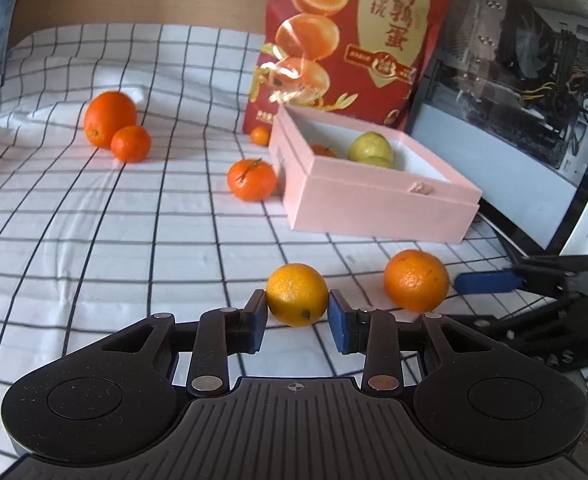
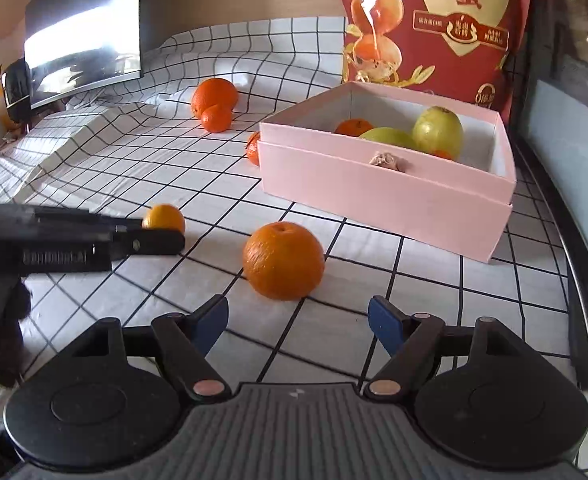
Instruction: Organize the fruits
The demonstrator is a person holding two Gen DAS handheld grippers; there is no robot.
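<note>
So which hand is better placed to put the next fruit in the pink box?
Left. The left gripper has its fingers on either side of the yellow-orange fruit. The right gripper is open, short of the orange, holding nothing.

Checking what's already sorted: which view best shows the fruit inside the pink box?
The right wrist view: it looks over the pink box rim at two green fruits and small oranges. The left wrist view hides most behind the near wall.

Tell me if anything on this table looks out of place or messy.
Mostly the cloth: the checked tablecloth is rucked into a raised fold at the far left instead of lying flat. Several oranges lie loose on it, such as one in front of the pink box. Nothing looks spilled or damaged.
</note>
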